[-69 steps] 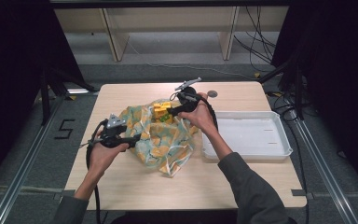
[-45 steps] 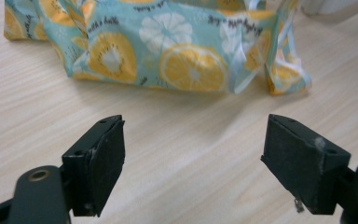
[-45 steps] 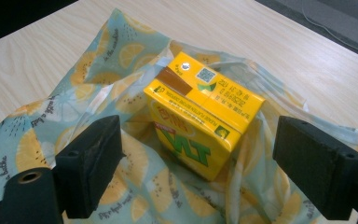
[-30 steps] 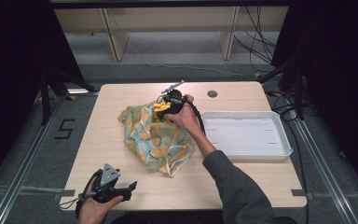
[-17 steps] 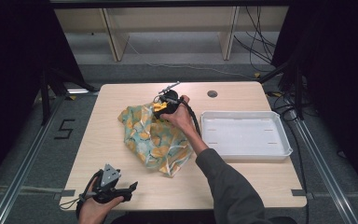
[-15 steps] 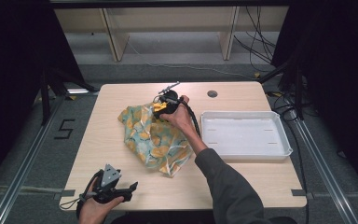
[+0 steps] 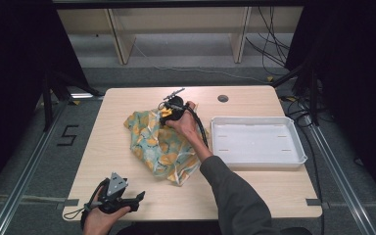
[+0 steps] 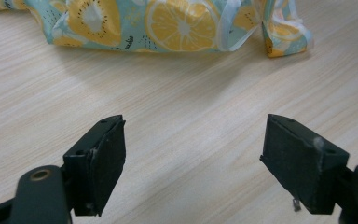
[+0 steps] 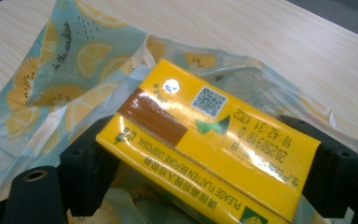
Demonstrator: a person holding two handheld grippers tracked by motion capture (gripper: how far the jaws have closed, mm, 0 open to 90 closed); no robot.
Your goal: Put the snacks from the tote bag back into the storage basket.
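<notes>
A light-blue bag (image 7: 162, 145) printed with orange and kiwi slices lies crumpled in the middle of the table. My right gripper (image 7: 168, 113) is at the bag's far edge, shut on a yellow drink carton (image 9: 205, 140) that sits at the bag's opening (image 9: 135, 56). The carton's top with a foil dot and a QR code faces the right gripper view. My left gripper (image 7: 138, 199) rests low at the table's near left edge, open, with bare wood between its jaws. In the left gripper view the bag (image 8: 168, 23) lies ahead, well beyond the jaws.
A white rectangular tray (image 7: 257, 142) stands empty on the right side of the table. A round cable hole (image 7: 223, 98) sits near the far edge. Cables trail from both grippers. Dark curtains flank the table.
My left gripper has let go of the bag and withdrawn to the table's near left edge. My right gripper has shifted slightly left with the carton, staying at the bag's far edge.
</notes>
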